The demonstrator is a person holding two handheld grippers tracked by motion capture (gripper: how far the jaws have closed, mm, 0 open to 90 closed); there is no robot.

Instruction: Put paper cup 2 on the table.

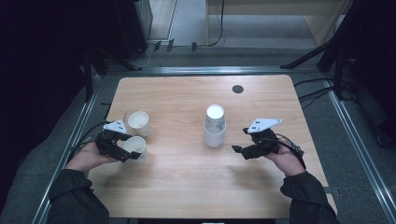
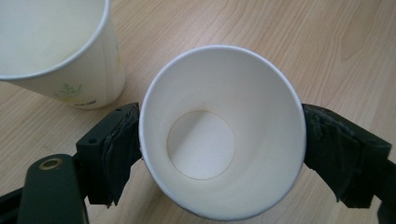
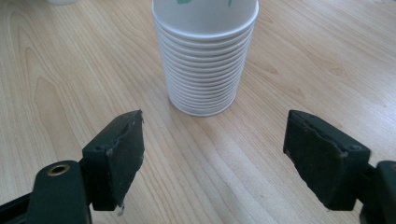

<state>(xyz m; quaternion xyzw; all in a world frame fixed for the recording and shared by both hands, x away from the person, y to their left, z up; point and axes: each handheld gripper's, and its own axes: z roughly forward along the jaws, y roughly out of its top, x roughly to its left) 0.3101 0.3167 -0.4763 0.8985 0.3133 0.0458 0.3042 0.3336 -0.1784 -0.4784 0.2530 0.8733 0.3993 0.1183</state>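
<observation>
A white paper cup (image 1: pixel 136 146) (image 2: pixel 201 144) stands upright on the wooden table (image 1: pixel 187 186) at the left, its round mouth undeformed. My left gripper (image 1: pixel 129 152) (image 2: pixel 222 156) has a jaw on each side of it, and the pads (image 2: pixel 123 149) sit right at its walls without squeezing. A second cup (image 1: pixel 139 122) (image 2: pixel 51 42) with a green print stands just behind. Mid-table is a stack of nested cups (image 1: pixel 215 128) (image 3: pixel 205 56), upside down. My right gripper (image 1: pixel 239 151) (image 3: pixel 215 149) is open and empty, a short way to the right of the stack and pointing at it.
A small black round cap (image 1: pixel 237 88) is set in the table near its far edge. Metal rails (image 1: pixel 359 144) run along both sides of the table, and cables (image 1: pixel 313 93) lie on the floor at the right.
</observation>
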